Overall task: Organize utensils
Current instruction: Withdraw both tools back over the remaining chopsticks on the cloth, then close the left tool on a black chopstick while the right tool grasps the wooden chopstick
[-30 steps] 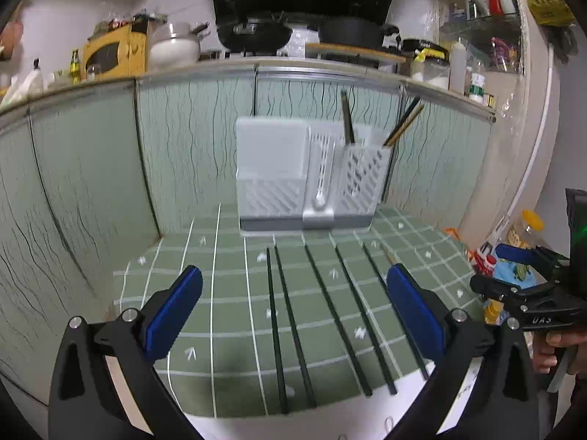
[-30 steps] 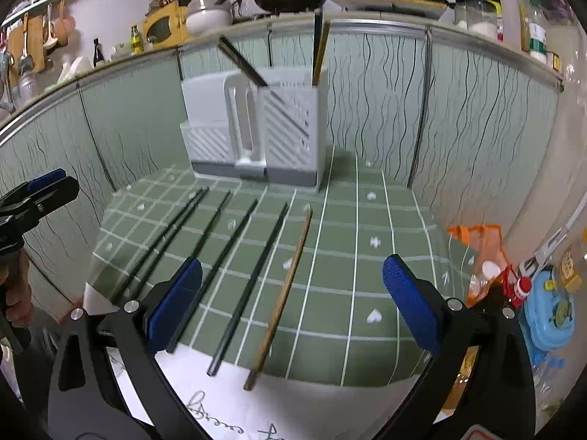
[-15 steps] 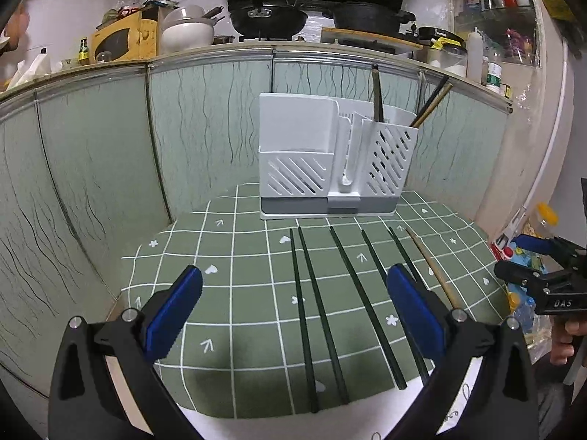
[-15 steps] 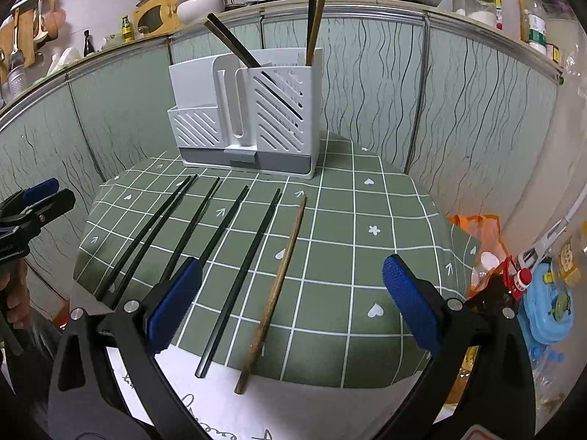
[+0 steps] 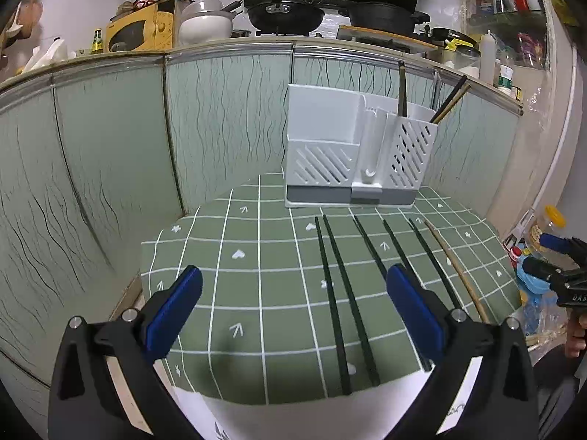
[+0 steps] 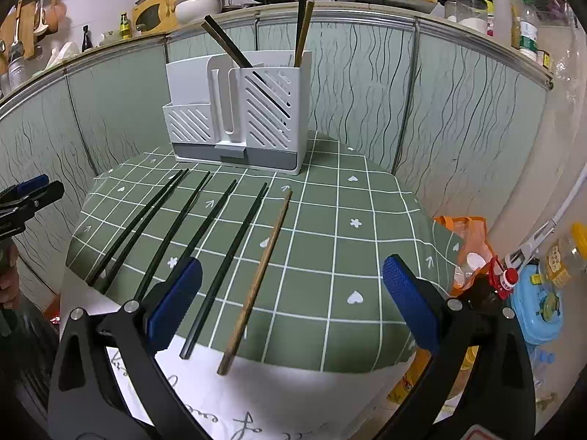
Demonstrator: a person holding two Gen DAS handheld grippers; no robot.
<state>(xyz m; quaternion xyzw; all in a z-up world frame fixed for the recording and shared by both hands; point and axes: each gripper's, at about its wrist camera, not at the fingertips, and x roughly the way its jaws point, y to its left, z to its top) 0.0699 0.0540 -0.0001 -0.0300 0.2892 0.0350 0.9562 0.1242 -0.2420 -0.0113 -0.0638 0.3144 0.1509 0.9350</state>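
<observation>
Left gripper [image 5: 293, 293] and right gripper [image 6: 291, 289] both spread wide, holding nothing. Black chopsticks [image 6: 205, 234] and wooden chopstick [image 6: 262, 267] along counter's [image 6: 348, 256] front edge; utensil holder [image 6: 242, 110] at rear edge.

White plastic caddy [image 6: 253, 117]; matt checked cloth [image 6: 330, 256]; one wooden chopstick [image 6: 256, 282].

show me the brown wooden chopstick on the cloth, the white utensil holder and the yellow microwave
brown wooden chopstick [image 6: 262, 271], right wrist view, middle of its shaft
white utensil holder [image 6: 269, 117], right wrist view, slatted front of the right compartment
yellow microwave [image 5: 141, 31], left wrist view, its front face
</observation>
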